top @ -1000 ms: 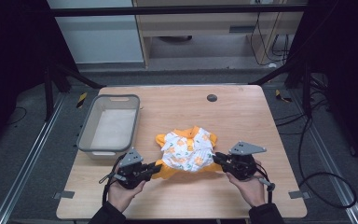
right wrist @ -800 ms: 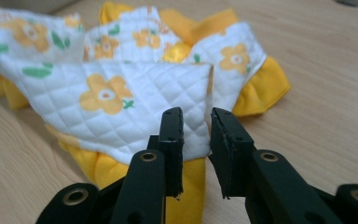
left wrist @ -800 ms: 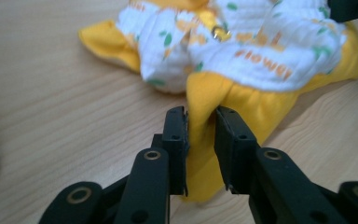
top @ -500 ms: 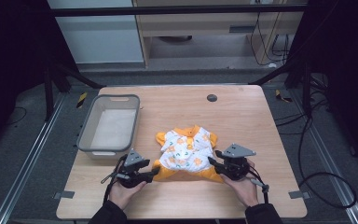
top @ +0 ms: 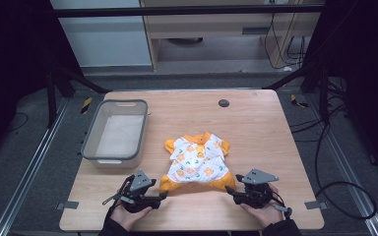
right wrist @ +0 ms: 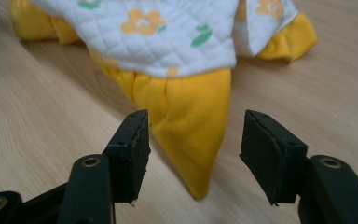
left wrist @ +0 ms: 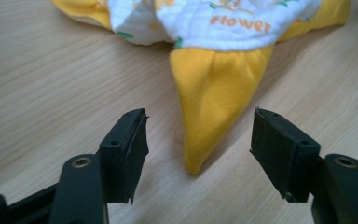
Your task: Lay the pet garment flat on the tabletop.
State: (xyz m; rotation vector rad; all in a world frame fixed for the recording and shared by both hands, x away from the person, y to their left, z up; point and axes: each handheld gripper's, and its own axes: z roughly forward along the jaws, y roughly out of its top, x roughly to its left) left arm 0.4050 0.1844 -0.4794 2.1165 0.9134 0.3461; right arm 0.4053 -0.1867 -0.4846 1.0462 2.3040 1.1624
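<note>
A small flowered garment [top: 197, 160] lies flat on the tabletop [top: 256, 123]. Left hand-held gripper [top: 161, 196] and right hand-held gripper [top: 229, 189], jaws just opened and released, each face a yellow leg tip.

Both hands came in from the near edge, low over the tabletop, approx. level w/ each other. Left gripper [top: 161, 196] pointed right and slightly forward, right gripper [top: 229, 189] pointed left. Jaws of both had just been opening and stood wide apart, pads [left wrist: 133, 149] pressing on nothing.
</note>
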